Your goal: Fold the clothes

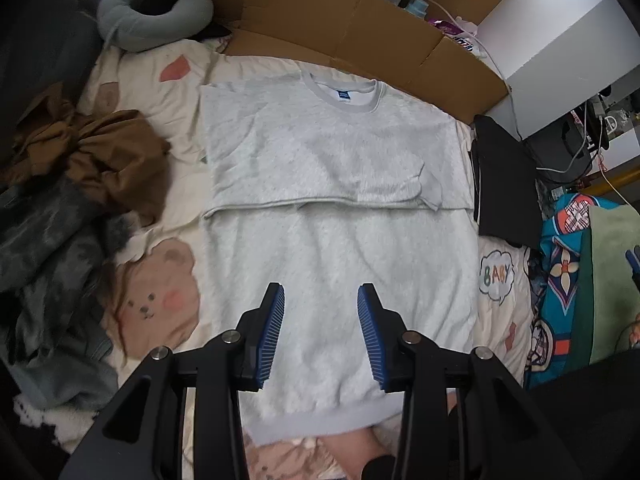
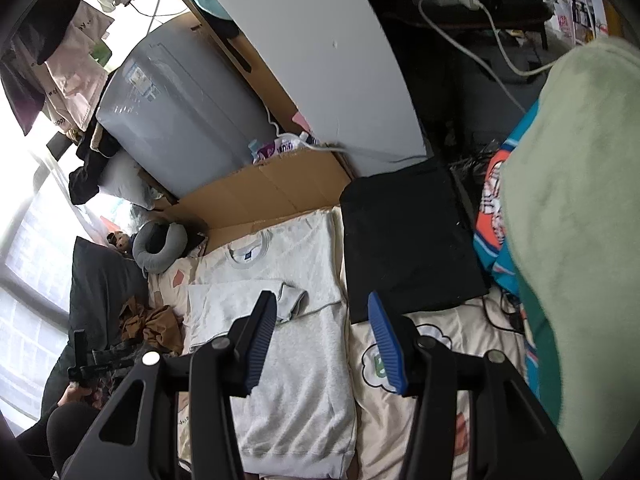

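Sweatshirt (image 1: 340, 208) in pale grey lay flat on the cream bedsheet (image 1: 132, 92) printed with bears, its sleeves folded across the chest and its collar toward the cardboard (image 1: 360, 36). Above its lower half hung the left gripper (image 1: 321, 332), jaws apart with nothing between them. The right gripper (image 2: 322, 340) hovered over the sweatshirt's right edge, jaws likewise apart and empty. A folded black garment (image 2: 408, 240) lay just beside the sweatshirt, brown clothing (image 1: 100, 156) on its other side
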`<state>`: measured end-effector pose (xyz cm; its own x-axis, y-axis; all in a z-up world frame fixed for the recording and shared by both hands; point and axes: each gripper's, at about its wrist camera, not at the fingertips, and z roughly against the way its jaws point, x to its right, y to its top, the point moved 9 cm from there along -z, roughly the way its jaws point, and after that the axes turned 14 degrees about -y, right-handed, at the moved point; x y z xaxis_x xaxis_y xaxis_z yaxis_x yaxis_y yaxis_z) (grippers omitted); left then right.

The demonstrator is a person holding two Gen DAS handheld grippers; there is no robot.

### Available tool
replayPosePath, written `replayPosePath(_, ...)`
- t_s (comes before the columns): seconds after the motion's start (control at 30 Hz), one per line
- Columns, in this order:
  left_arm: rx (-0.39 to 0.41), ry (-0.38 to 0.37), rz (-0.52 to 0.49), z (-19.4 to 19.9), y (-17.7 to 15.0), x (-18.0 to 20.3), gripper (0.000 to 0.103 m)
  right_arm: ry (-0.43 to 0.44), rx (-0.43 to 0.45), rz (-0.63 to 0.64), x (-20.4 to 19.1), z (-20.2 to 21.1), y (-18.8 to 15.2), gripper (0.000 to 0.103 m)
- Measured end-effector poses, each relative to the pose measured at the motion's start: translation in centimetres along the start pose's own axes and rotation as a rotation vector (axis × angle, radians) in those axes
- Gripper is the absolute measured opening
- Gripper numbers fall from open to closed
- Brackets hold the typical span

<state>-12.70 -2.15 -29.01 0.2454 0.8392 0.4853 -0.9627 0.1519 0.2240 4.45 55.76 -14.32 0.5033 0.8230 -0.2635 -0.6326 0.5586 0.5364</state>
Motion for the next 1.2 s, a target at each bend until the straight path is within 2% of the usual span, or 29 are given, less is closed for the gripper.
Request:
replayPosePath(0.2,0.025,0.004,0.004,3.3,-2.4,-0.2,0.038,-0.012,0.063,-0.023,0.9,4.3,2.6,0.047)
replayPosePath(0.4,0.063,0.015,0.014,6.2,-3.5,-1.3,0.038,-0.019,0.136,-0.01,1.5,9.4,5.7,0.047)
replayPosePath(0.73,0.112,0.031,0.04,10.2,-5.4,-2.4,0.038,-0.052,0.18,0.045,2.9,15.2,6.9,0.047)
replayPosePath(0.97,0.115,0.031,0.059,10.6,-7.3,-3.0,0.038,-0.065,0.158,0.064,4.0,15.4,5.4,0.048)
replayPosePath(1.2,0.124,0.026,0.099,8.9,-9.7,-4.3,0.038,-0.069,0.059,0.052,4.8,10.5,0.8,0.048)
